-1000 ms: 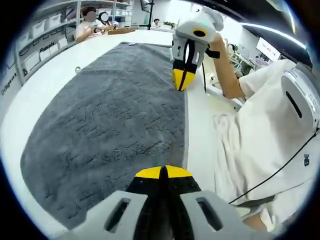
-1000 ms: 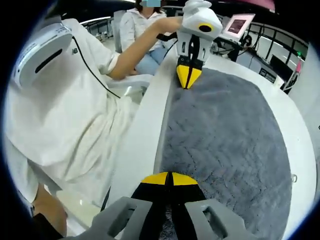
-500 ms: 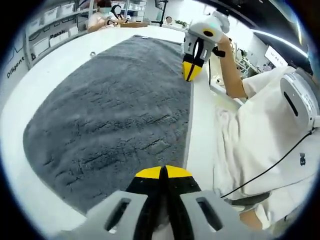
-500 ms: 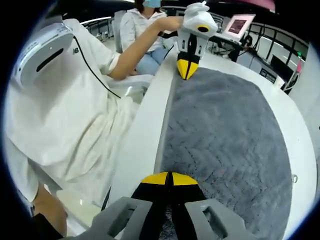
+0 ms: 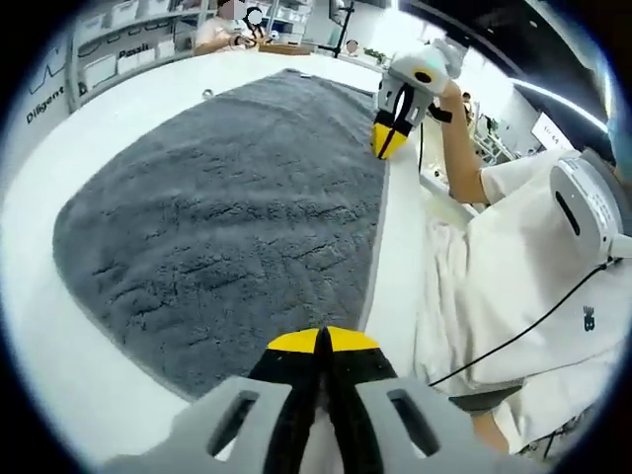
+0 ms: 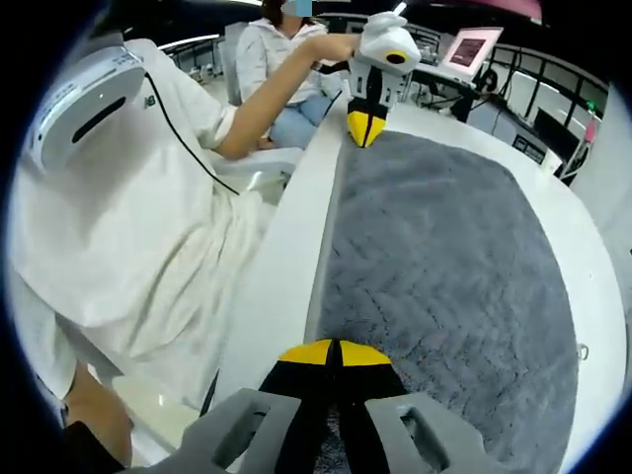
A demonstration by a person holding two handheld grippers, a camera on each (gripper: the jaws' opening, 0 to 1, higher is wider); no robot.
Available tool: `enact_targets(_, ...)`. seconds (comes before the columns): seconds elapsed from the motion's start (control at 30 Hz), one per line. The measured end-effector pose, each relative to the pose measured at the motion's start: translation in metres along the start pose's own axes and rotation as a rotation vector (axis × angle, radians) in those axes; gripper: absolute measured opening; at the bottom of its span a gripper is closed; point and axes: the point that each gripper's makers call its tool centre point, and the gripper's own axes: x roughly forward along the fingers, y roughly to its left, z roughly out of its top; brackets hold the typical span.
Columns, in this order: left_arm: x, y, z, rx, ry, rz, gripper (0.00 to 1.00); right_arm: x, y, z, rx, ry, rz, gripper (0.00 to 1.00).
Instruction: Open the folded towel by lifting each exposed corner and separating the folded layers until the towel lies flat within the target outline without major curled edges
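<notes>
Towel (image 5: pixel 227 217) edge sits pinched (near side) between both grippers' fingers (image 6: pixel 336 357).

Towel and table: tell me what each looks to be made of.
Towel: grey, soft pile fabric, probably terry or microfibre; its matte surface shows tufted, wavy ridges. Table: smooth white top, likely laminate or painted board; it has an even, slightly glossy look with no grain.

Fluffy matt grey towel (image 5: pixel 227 207) on smooth white table (image 5: pixel 59 355).

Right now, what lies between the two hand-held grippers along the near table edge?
The grey towel's long edge, lying flat, spans from the left hand-held gripper to the right hand-held gripper in the left gripper view.
</notes>
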Motion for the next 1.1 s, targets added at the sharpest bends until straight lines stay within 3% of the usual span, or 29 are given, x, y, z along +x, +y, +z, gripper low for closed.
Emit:
enact_targets(0.37, -0.004, -0.003, -0.006, -0.025, -0.017, -0.009, 0.01, 0.000, 0.001, 0.000, -0.005, -0.002, 0.000, 0.00)
enact_targets(0.63, -0.004, -0.002, -0.005, -0.044, 0.003, -0.004, 0.01, 0.000, 0.000, 0.000, -0.002, 0.001, 0.000, 0.00)
enact_targets(0.7, -0.004, -0.002, -0.005, -0.046, 0.019, 0.013, 0.01, 0.000, 0.000, 0.000, 0.006, 0.001, 0.001, 0.00)
enact_targets(0.8, -0.007, 0.002, -0.004, 0.019, 0.055, 0.065, 0.01, 0.000, 0.001, 0.000, -0.001, 0.004, -0.001, 0.00)
enact_targets(0.9, -0.011, 0.007, 0.004, 0.061, 0.032, 0.111, 0.00, -0.003, 0.002, 0.001, -0.002, -0.009, 0.001, 0.00)
enact_targets(0.97, -0.012, 0.007, 0.006, 0.056, 0.025, 0.112, 0.01, -0.005, 0.002, 0.008, -0.013, -0.060, 0.006, 0.00)
enact_targets(1.1, -0.010, 0.008, 0.014, 0.064, 0.010, 0.126, 0.01, -0.018, -0.003, 0.006, -0.001, -0.079, -0.026, 0.00)
